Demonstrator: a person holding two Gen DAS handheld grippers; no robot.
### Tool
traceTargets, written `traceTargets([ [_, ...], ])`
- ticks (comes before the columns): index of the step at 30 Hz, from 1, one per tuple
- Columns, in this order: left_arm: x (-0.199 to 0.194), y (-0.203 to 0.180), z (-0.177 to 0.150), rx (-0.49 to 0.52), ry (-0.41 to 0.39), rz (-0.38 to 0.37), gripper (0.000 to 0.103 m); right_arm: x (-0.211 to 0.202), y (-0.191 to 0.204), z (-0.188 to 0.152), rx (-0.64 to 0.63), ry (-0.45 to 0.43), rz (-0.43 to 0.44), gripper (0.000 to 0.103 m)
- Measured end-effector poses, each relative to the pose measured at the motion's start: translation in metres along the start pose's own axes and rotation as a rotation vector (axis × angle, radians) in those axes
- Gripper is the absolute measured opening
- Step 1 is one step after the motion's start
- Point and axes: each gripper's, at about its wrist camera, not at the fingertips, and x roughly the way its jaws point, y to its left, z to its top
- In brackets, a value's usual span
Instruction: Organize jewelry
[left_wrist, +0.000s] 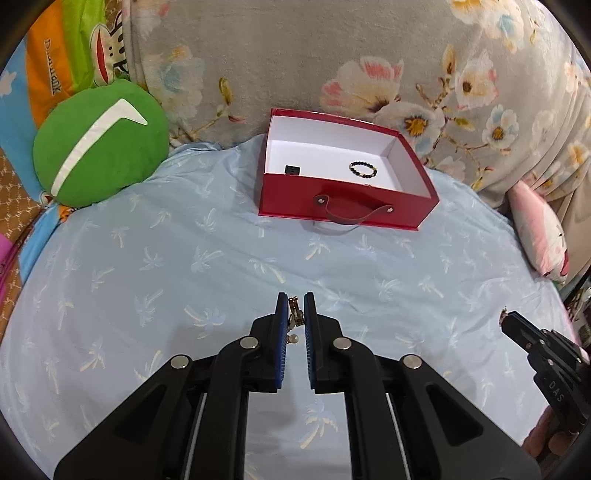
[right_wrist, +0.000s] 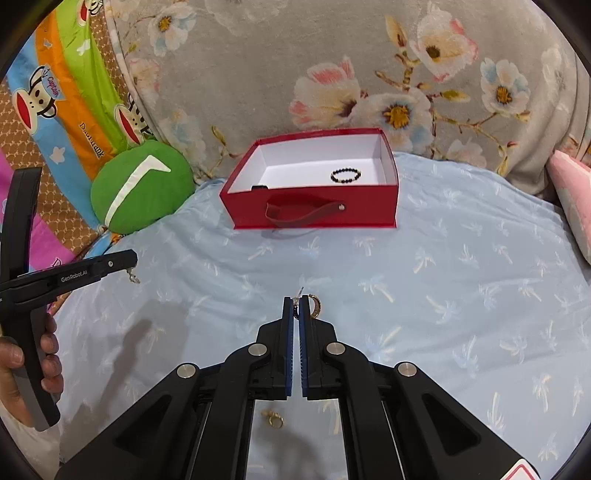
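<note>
Earrings, two in the air: left gripper (left_wrist: 296, 308) has jaws clamped on one pearl-drop earring (left_wrist: 294, 314), right gripper (right_wrist: 296, 308) pinches one gold hoop earring (right_wrist: 314, 304). Ahead sits one red box (right_wrist: 314, 214) holding one beaded bracelet (right_wrist: 345, 175); one gold ring (right_wrist: 274, 418) lies on the bed (right_wrist: 461, 277) nearest us.

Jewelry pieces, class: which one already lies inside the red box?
The dark beaded bracelet, on the red box's white floor. The other pieces are outside: one in each tool, and a gold piece on the sheet.
</note>
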Motion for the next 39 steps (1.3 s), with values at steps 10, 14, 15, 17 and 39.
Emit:
traceTargets([
  [10, 0.052, 0.017, -0.032, -0.118, 0.189, -0.126, 0.008, 0.023, 0.003, -0.017, 0.022, 0.067, 0.015, 0.002],
  [14, 0.058, 0.02, -0.04, -0.128, 0.208, -0.114, 0.008, 0.027, 0.003, -0.025, 0.024, 0.088, 0.018, 0.002],
  [15, 0.058, 0.02, -0.039, -0.13, 0.206, -0.113, 0.008, 0.028, 0.003, -0.025, 0.025, 0.09, 0.018, 0.002],
  [17, 0.056, 0.022, -0.036, -0.133, 0.197, -0.109, 0.008, 0.028, 0.003, -0.026, 0.029, 0.089, 0.02, 0.002],
  [39, 0.075, 0.022, -0.063, -0.053, 0.239, 0.057, 0.061, 0.033, 0.004, -0.029, 0.037, 0.101, 0.031, 0.002],
])
